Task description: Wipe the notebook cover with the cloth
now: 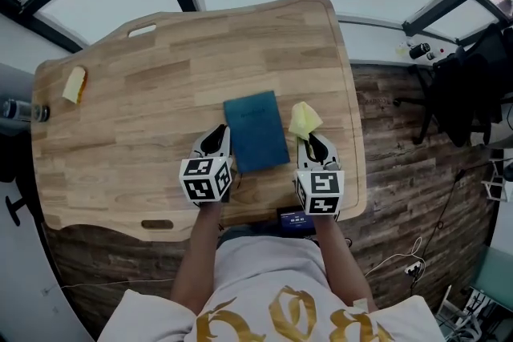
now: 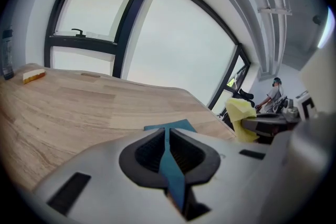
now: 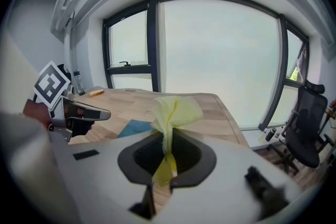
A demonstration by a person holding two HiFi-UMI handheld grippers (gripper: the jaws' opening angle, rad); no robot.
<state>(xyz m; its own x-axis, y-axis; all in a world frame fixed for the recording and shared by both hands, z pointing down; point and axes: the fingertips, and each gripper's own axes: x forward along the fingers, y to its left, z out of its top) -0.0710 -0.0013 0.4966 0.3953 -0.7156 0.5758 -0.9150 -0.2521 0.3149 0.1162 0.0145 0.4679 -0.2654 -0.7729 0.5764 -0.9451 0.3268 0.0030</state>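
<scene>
Blue and rectangular, the one flat notebook (image 1: 256, 130) lies on the pale wooden worktop (image 1: 160, 68) near my edge, between my two tongs. Its long axis runs away from me, with the far end leaning slightly left. The cover looks plain teal-blue, with a faint mark near the top that I cannot read. My left tongs (image 2: 166, 136) are closed on the notebook's left edge, a thin blue strip pinched between the pads. My right tongs (image 3: 167, 152) are clamped on the one crumpled yellow cloth (image 3: 173, 110), which bunches up above them, just beside the notebook's right edge.
</scene>
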